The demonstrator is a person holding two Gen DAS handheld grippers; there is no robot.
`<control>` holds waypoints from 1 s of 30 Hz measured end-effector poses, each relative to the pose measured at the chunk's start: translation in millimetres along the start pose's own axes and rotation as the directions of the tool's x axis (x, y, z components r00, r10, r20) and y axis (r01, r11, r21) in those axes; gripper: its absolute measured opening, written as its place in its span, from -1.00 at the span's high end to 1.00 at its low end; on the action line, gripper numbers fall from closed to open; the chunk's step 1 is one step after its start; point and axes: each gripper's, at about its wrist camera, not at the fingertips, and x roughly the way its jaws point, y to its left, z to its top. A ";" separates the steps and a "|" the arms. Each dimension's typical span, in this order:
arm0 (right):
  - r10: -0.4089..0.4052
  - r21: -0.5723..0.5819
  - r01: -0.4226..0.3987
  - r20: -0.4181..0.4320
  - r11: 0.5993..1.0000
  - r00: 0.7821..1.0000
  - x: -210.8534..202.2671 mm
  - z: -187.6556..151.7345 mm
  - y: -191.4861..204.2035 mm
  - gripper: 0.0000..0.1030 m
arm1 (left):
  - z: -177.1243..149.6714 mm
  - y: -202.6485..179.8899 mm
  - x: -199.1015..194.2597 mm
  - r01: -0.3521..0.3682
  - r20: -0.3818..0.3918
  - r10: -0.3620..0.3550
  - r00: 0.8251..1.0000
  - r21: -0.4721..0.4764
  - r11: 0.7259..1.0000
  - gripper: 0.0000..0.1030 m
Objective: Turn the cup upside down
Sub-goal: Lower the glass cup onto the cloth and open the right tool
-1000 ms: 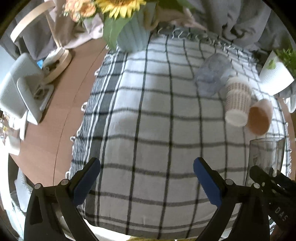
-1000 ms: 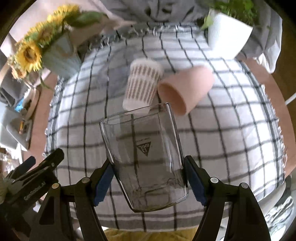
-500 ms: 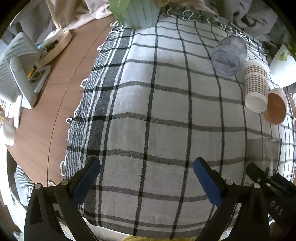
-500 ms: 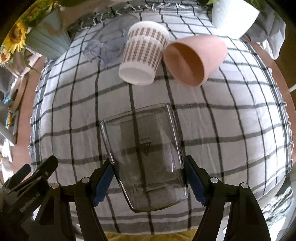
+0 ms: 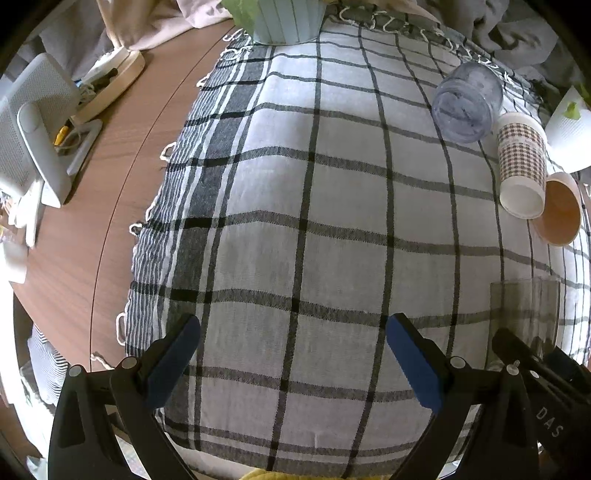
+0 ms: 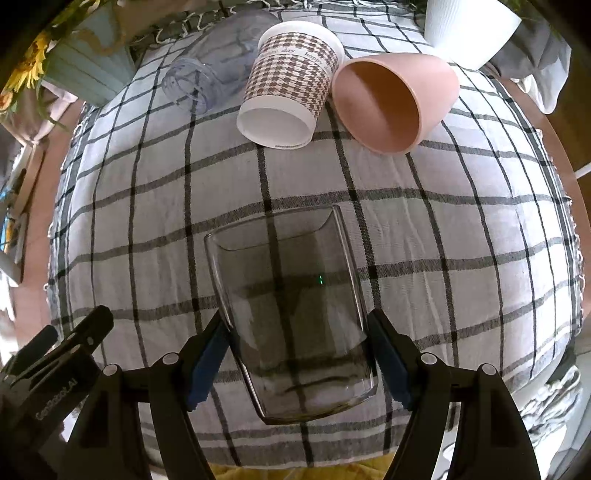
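My right gripper (image 6: 297, 358) is shut on a clear glass cup (image 6: 291, 306), its blue pads clamping the sides near the base, its mouth pointing away from me toward the checked cloth (image 6: 461, 221). The glass also shows at the right edge of the left wrist view (image 5: 524, 314). My left gripper (image 5: 291, 354) is open and empty above the cloth's near part, left of the glass.
A houndstooth paper cup (image 6: 291, 85), a pink cup (image 6: 391, 99) and a clear plastic cup (image 6: 210, 77) lie on their sides at the cloth's far end. A white planter (image 6: 469, 29) and a pale blue vase (image 5: 284, 18) stand behind. Wooden table (image 5: 99, 177) with clutter at left.
Both grippers have tilted down and moved toward the cloth; the far cups now look closer. The glass stays clamped in my right gripper. The left gripper stays open.
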 end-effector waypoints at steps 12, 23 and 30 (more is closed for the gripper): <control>0.034 -0.017 -0.031 0.227 0.999 0.973 -78.4 -23.8 -22.0 -0.60 | -30.8 -28.8 -59.1 0.038 0.181 -0.037 0.983 -0.002 0.999 -0.99; -0.108 0.043 0.100 0.250 0.994 0.962 -74.4 -63.3 -93.4 -0.60 | -90.5 -123.5 -75.7 0.116 0.345 -0.157 0.925 0.136 0.984 -0.98; -0.194 0.100 0.177 0.201 0.979 0.960 -60.1 -100.4 -143.3 -0.60 | -119.6 -167.7 -65.2 0.024 0.539 -0.133 0.832 0.206 0.978 -0.98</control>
